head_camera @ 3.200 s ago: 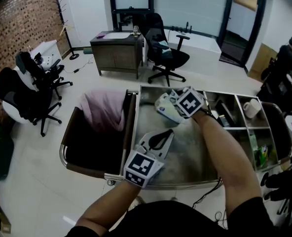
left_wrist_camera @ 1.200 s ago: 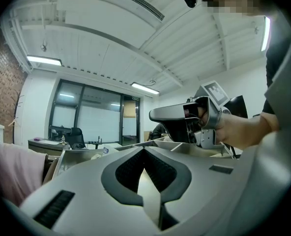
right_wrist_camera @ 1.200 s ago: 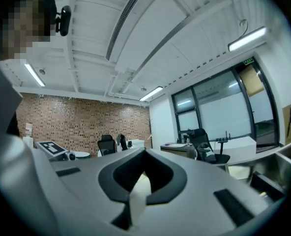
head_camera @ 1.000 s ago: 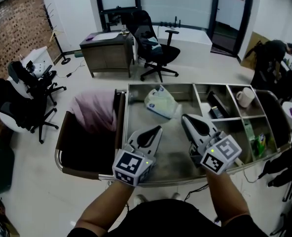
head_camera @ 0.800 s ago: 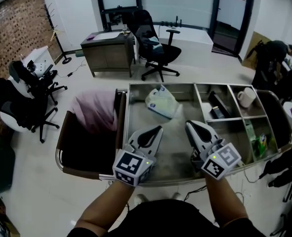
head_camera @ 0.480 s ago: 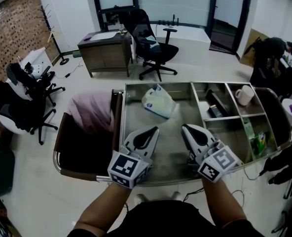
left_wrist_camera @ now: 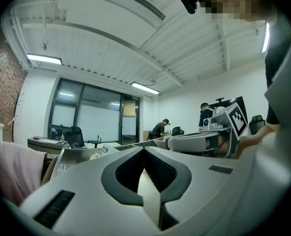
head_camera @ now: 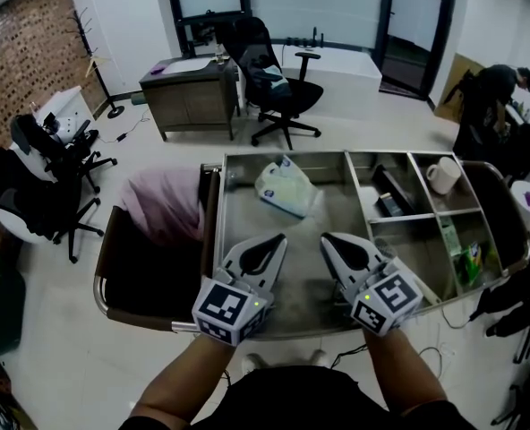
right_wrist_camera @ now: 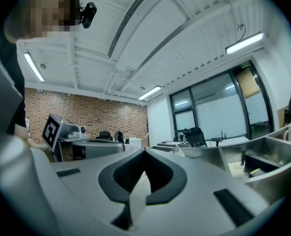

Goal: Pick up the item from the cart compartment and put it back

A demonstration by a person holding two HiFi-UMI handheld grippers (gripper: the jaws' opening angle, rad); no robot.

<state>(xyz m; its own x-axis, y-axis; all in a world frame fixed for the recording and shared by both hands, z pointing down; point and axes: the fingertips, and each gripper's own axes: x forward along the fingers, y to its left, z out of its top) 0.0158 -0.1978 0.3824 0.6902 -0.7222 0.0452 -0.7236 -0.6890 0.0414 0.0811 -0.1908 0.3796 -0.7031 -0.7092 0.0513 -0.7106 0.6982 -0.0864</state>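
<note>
Left gripper (head_camera: 272, 239) and right gripper (head_camera: 329, 238) hover with jaws closed, empty; the bag (head_camera: 285, 188) lies ahead of them in the cart (head_camera: 346, 215).

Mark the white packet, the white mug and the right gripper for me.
white packet (head_camera: 286, 189): head view, middle of the packet.
white mug (head_camera: 443, 176): head view, side of its body.
right gripper (head_camera: 328, 240): head view, tips of its shut jaws.
</note>
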